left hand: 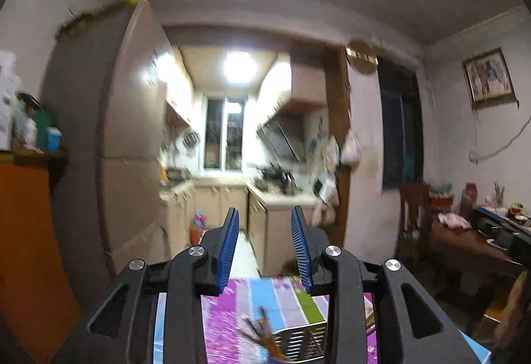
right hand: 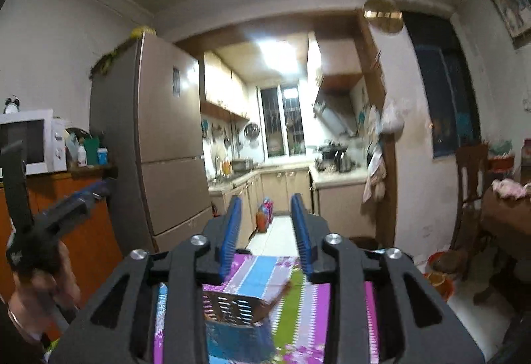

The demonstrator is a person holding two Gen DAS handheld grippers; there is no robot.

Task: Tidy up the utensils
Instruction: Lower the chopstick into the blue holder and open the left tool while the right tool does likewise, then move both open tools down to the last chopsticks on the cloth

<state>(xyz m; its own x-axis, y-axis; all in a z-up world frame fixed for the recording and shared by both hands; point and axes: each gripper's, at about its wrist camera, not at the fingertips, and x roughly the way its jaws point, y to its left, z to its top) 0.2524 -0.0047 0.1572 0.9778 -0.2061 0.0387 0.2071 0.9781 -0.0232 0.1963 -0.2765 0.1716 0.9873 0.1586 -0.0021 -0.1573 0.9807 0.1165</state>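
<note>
My left gripper (left hand: 265, 213) points level over a table with a striped purple, blue and green cloth (left hand: 265, 294). Its blue pads stand apart with nothing between them. Below it lie a slotted metal spatula (left hand: 300, 342) and some thin wooden sticks (left hand: 262, 332), partly hidden by the gripper's body. My right gripper (right hand: 266, 198) is open too, and it holds nothing. The spatula (right hand: 234, 306) lies under it on the cloth (right hand: 262, 271). At the left edge of the right wrist view a hand (right hand: 43, 281) holds the left gripper.
A tall fridge (right hand: 166, 145) stands ahead on the left, beside an orange cabinet (right hand: 89, 241) with a microwave (right hand: 31, 141) and bottles on it. A narrow kitchen (right hand: 282, 165) opens straight ahead. A wooden table (left hand: 464, 248), chairs and a red bucket (right hand: 439, 274) are at the right.
</note>
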